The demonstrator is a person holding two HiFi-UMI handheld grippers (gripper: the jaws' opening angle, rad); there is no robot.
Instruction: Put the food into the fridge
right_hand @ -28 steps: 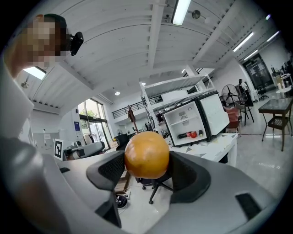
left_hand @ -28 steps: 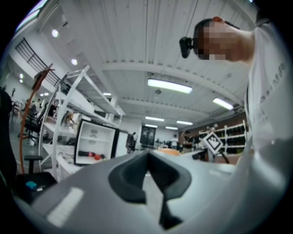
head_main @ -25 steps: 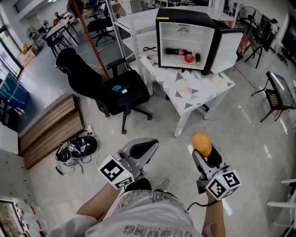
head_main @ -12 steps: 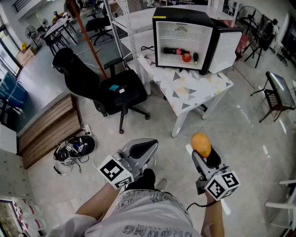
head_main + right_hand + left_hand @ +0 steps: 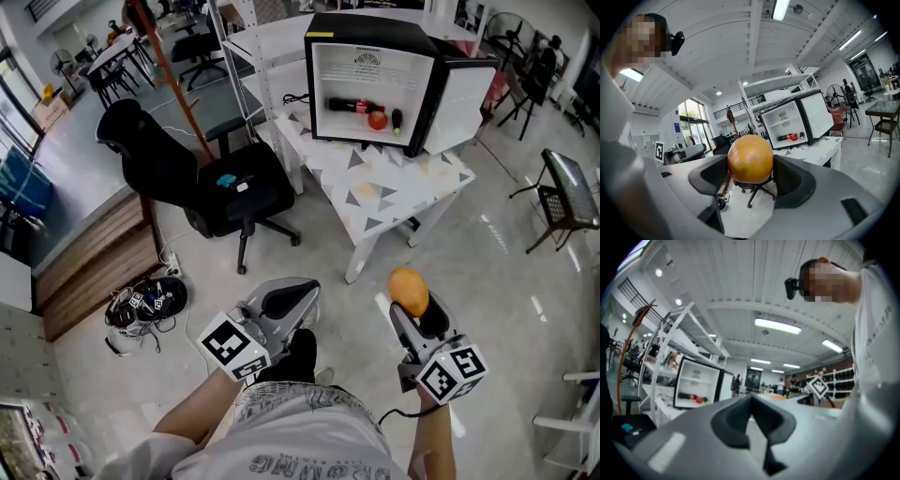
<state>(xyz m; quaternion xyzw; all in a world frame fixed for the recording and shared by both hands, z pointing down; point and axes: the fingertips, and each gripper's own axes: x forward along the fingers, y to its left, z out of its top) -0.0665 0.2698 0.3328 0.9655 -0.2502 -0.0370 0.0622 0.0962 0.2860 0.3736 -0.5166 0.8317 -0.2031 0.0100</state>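
My right gripper is shut on an orange, held low in front of me above the floor. My left gripper is shut with nothing in it. Ahead, a small black fridge stands on a white patterned table with its door swung open to the right. Inside it lie a dark bottle, a red fruit and a small dark item.
A black office chair stands left of the table. A tangle of cables and gear lies on the floor at left beside a wooden platform. A dark chair stands at right. White shelving rises behind the fridge.
The fridge, table and chair have shifted slightly nearer and leftward in the head view as I step forward. Both grippers keep their pose; the orange stays held.
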